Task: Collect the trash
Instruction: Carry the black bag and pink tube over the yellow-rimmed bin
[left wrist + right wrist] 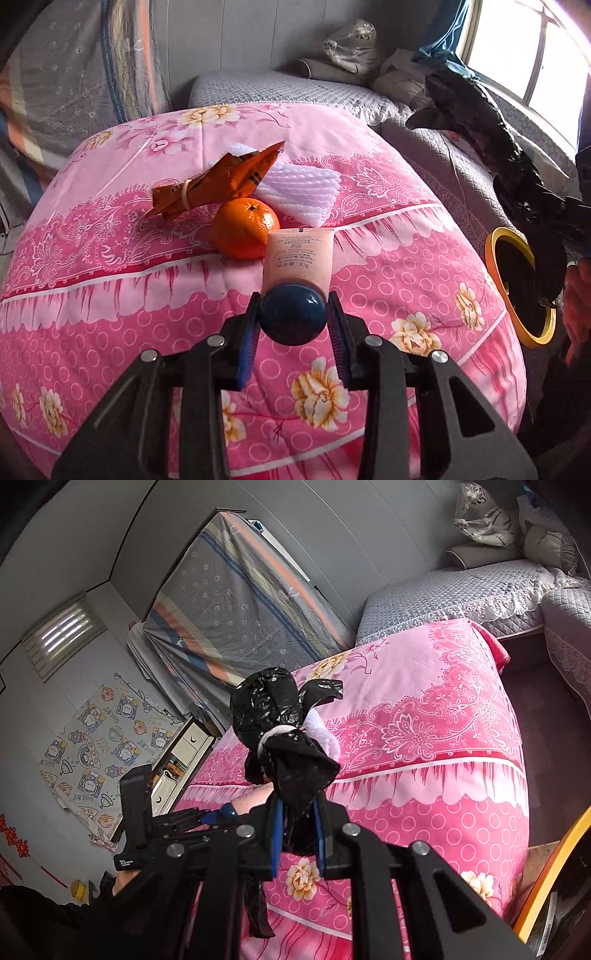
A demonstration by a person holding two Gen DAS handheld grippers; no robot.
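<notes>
Pink floral bedding [369,295] covers the bed on which the trash is laid out, with a grey quilted sofa and a bright window behind it. A small cream tube [297,258] with a round dark-blue cap is held by the left hand-held gripper [293,314]: the blue pads are pressed on either side of the cap, so the grip is closed on the tube. Its long axis runs straight away from the gripper, the flat crimped end pointing toward an orange [243,229], an orange foil wrapper [218,181] and a white foam net [303,192] left lying farther up the bedding.

To the right of the tube, off the edge of the bed, the yellow-rimmed bin [517,295] is seen, lined with a black trash bag [480,122]. A gathered part of that bag is clamped by the right hand-held gripper [297,830], jaws closed on the plastic. The coming move is judged to be a sideways carry, rightward to the bin mouth; the left hand is the one bearing the tube.
</notes>
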